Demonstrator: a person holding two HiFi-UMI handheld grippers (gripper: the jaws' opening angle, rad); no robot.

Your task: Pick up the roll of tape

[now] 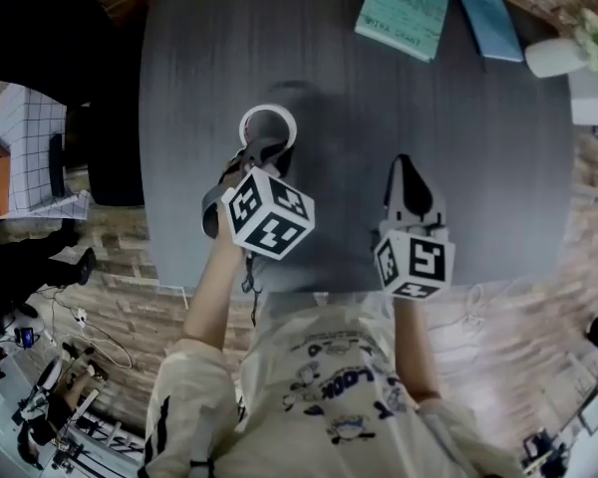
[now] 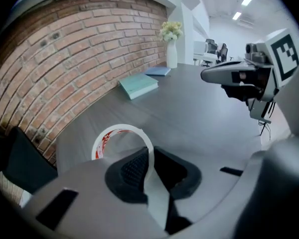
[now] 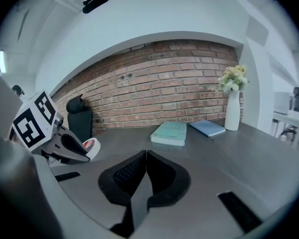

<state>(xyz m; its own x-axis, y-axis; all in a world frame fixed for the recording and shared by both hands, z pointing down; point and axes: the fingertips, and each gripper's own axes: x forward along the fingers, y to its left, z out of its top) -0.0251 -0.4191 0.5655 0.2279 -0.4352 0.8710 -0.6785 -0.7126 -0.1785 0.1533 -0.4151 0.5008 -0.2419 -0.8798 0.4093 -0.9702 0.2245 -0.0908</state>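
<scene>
The roll of tape [image 1: 268,125], a white ring with red print inside, is pinched by its wall between the fingers of my left gripper [image 1: 264,153]. In the left gripper view the tape [image 2: 120,129] stands up from the closed jaws of this gripper [image 2: 150,156], held a little above the dark grey table [image 1: 458,157]. The right gripper view shows the same tape [image 3: 92,146] at the left gripper's tip [image 3: 85,158]. My right gripper [image 1: 403,165] hovers to the right over the table, and its jaws [image 3: 146,156] are shut with nothing in them.
A teal book [image 1: 404,8] and a blue book [image 1: 488,23] lie at the table's far side. A white vase of flowers [image 1: 558,56] stands at the far right. A brick wall [image 3: 179,78] runs behind. A black bin [image 3: 79,118] stands off the table's left end.
</scene>
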